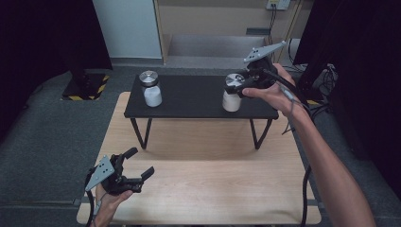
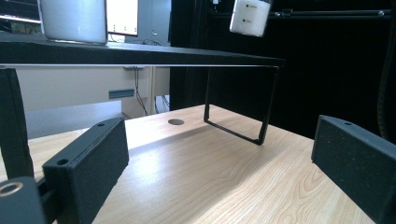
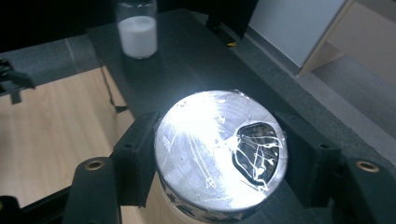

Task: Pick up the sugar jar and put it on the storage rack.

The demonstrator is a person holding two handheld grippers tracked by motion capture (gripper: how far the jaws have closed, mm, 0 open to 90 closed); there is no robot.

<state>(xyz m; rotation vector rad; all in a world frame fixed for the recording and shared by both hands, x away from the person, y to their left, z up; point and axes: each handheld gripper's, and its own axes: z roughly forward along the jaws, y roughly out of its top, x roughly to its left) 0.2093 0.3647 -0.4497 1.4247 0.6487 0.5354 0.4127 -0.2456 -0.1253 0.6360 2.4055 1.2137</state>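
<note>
Two glass jars with silver lids hold white powder. One jar (image 1: pixel 152 94) stands at the left end of the low black shelf (image 1: pixel 194 97); it is also the far jar (image 3: pixel 137 32) in the right gripper view. My right gripper (image 1: pixel 236 83) is shut on the silver lid (image 3: pixel 219 149) of the other jar (image 1: pixel 231 100), with a black pad (image 3: pixel 137 158) pressed on each side. That held jar (image 2: pixel 250 17) hangs a little above the shelf's right end. My left gripper (image 1: pixel 139 162) stands open over the wooden table's near left, nothing between its pads (image 2: pixel 88 163).
The black shelf (image 2: pixel 140 53) stands on thin wire legs (image 2: pixel 261 107) at the back half of the wooden table (image 1: pixel 203 184). A small round hole (image 2: pixel 176 122) is in the tabletop under the shelf. Grey floor surrounds the table, with dark curtains at both sides.
</note>
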